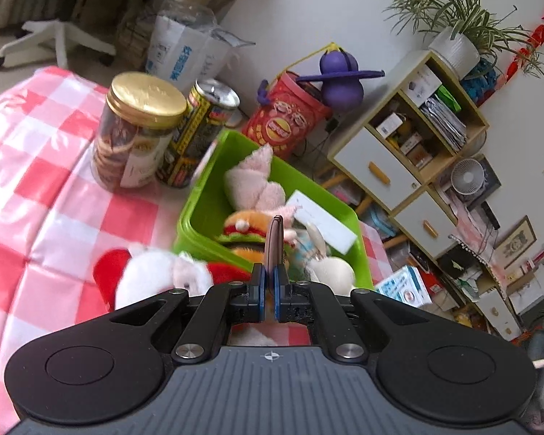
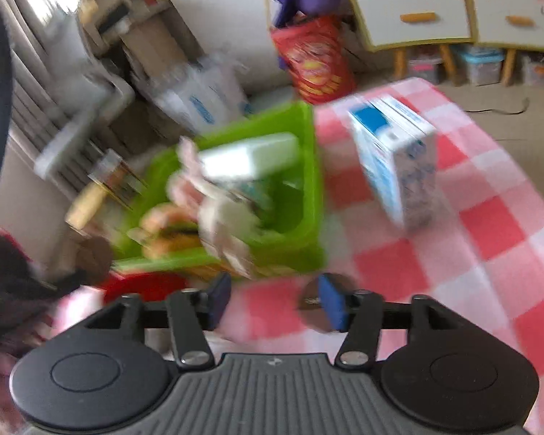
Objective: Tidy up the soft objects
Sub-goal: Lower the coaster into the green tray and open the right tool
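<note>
A green bin (image 1: 206, 188) (image 2: 308, 181) stands on the pink checked cloth. It holds a pink-white plush (image 1: 254, 181), a burger plush (image 1: 246, 228), a white rabbit plush (image 1: 330, 268) and a flat white box (image 1: 322, 224). A red and white plush (image 1: 152, 275) lies on the cloth against the bin's near left side. My left gripper (image 1: 270, 282) hangs over the bin's near edge, shut on a thin mauve strip (image 1: 273, 239) that sticks up between its pads; what it belongs to is hidden. In the blurred right wrist view, my right gripper (image 2: 275, 291) is open over the cloth in front of the bin, with nothing between its fingers.
A gold-lidded cookie jar (image 1: 137, 134) and a can (image 1: 199, 134) stand left of the bin. A blue-white carton (image 2: 399, 166) (image 1: 406, 286) stands to the bin's right. On the floor beyond are a red bucket (image 1: 286, 119) and a low cabinet (image 1: 417, 152).
</note>
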`<state>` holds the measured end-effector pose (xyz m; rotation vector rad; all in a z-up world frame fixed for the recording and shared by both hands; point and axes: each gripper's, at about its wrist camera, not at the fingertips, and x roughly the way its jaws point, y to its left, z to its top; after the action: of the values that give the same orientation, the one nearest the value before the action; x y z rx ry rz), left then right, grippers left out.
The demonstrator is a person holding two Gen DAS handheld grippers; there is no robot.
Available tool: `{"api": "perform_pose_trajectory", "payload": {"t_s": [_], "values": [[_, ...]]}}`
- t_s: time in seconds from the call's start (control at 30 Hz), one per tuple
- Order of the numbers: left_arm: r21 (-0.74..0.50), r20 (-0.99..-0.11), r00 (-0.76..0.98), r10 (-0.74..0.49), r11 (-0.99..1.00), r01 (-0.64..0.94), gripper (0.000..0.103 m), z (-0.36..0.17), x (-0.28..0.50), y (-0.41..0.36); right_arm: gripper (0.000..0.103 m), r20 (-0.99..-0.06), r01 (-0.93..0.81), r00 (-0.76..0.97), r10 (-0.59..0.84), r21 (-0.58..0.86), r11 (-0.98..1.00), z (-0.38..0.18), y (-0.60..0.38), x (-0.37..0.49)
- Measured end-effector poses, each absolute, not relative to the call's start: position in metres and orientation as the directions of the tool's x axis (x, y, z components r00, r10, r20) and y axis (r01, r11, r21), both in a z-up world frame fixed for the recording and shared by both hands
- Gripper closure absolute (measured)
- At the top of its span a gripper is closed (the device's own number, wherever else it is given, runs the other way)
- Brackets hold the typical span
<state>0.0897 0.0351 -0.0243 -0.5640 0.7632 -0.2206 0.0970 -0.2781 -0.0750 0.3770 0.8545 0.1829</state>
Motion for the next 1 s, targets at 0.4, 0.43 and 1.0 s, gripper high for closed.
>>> {"api": "perform_pose_trajectory", "payload": {"t_s": [0.4,0.43,1.0], "values": [[-0.531,-0.613,0.678,-0.406,0.847,0.027,0.103,-0.029,0.078,0.027,0.064,-0.775,-0.114,0.621,0.117,0.059,0.992,-0.125,-0.239,0.111],[-0.533,-0.613,0.679,-0.404,0.846,0.024,0.103,-0.029,0.079,0.028,0.067,-0.765,-0.132,0.637,0.098,0.017,0.991,-0.128,-0.235,0.109],[-0.545,-0.593,0.708,-0.383,0.839,-0.002,0.103,-0.022,0.073,0.052,0.100,-0.690,-0.182,0.601,0.403,0.373,0.910,-0.102,-0.266,0.085]]}}
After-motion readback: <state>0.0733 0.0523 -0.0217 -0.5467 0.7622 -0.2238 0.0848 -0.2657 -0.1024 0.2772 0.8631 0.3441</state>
